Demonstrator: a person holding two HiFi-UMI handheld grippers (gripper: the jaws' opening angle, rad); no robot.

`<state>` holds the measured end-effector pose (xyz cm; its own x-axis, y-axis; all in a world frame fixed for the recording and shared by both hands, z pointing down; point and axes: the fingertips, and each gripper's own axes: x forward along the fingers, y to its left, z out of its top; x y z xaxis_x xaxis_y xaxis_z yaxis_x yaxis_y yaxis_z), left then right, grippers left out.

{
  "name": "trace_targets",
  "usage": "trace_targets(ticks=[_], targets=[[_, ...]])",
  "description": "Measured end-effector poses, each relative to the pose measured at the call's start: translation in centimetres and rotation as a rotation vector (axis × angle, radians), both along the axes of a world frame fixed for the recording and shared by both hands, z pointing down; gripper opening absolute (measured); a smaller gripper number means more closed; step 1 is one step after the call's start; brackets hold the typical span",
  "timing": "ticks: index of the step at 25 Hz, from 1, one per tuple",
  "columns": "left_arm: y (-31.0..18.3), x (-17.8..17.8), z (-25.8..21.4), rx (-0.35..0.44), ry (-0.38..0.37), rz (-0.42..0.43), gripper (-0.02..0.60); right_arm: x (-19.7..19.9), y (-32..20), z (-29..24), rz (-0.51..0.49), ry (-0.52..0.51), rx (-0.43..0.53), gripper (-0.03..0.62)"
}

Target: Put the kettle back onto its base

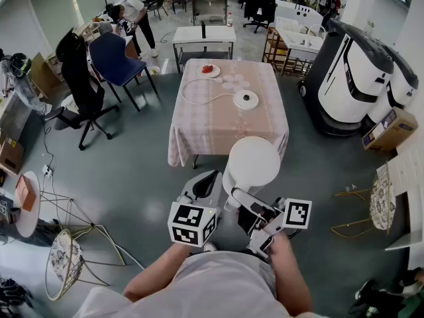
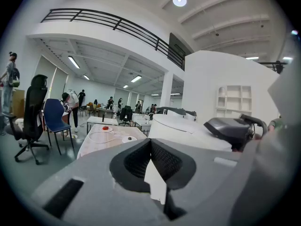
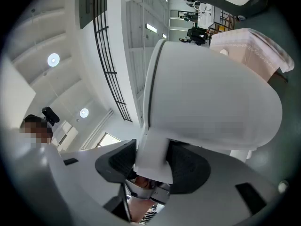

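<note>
The right gripper (image 3: pixel 151 160), jaws wide and clamped on the handle (image 1: pixel 244 199), is holding the round white plastic kettle (image 1: pixel 250 164) aloft just ahead of itself, free to be set on the white disc-shaped base (image 1: pixel 246 99) far ahead, while the closed, empty left gripper (image 2: pixel 151 154) is hovering alongside.
</note>
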<state>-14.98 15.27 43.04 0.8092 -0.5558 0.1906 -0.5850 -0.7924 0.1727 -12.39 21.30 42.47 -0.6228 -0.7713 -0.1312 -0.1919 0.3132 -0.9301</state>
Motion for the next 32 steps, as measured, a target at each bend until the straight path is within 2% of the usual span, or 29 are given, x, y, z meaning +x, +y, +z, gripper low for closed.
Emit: trace_targets(ticks=[12,23,32], targets=[[0.0,-0.9,-0.6,0.015,0.016,0.019,0.003,-1.3,-0.3,-0.5,0.007,-0.031,0.007,0.193],[-1.4,-0.5,0.2,0.006,0.015,0.017,0.003,-0.8,-1.4,0.0,0.005,-0.025,-0.013,0.195],[-4.7,3.2,1.1,-0.005,-0.019,0.004,0.003,2.9,-4.8,0.8,-0.014,-0.045,-0.012,0.195]])
